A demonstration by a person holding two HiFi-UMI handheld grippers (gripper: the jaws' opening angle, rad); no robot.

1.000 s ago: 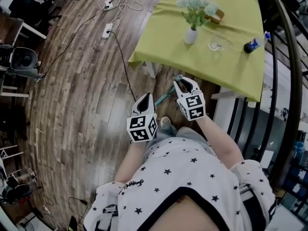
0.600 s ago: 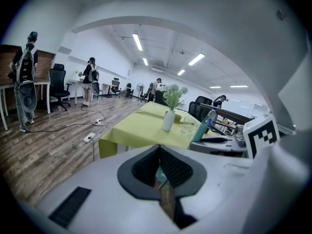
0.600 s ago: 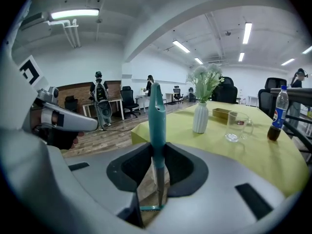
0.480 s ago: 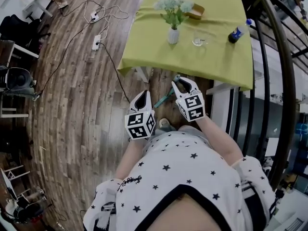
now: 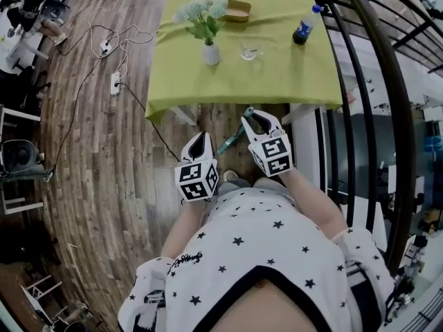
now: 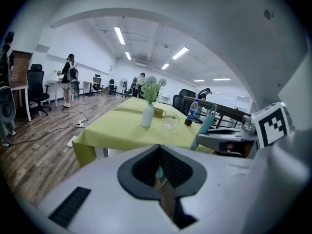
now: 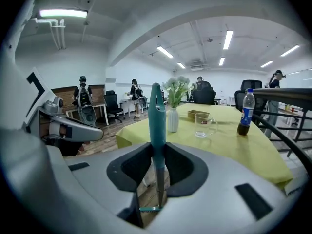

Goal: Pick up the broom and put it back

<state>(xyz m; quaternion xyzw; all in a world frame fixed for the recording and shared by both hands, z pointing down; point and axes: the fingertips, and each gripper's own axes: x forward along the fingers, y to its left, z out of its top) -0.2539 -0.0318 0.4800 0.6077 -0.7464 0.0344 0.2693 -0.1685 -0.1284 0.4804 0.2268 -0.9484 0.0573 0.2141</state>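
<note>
Right gripper, centre frame, clamps the broom handle. Left gripper, just lower left, has its jaws together.

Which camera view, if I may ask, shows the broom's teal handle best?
The right gripper view: the teal handle stands central, clamped in the right gripper. The head view shows a short slanted stretch; the left gripper view, a sliver.

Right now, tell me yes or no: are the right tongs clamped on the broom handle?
Yes: in the right gripper view, the teal broom handle stands upright between the pads of the right tongs, which press on it from both sides.
</note>
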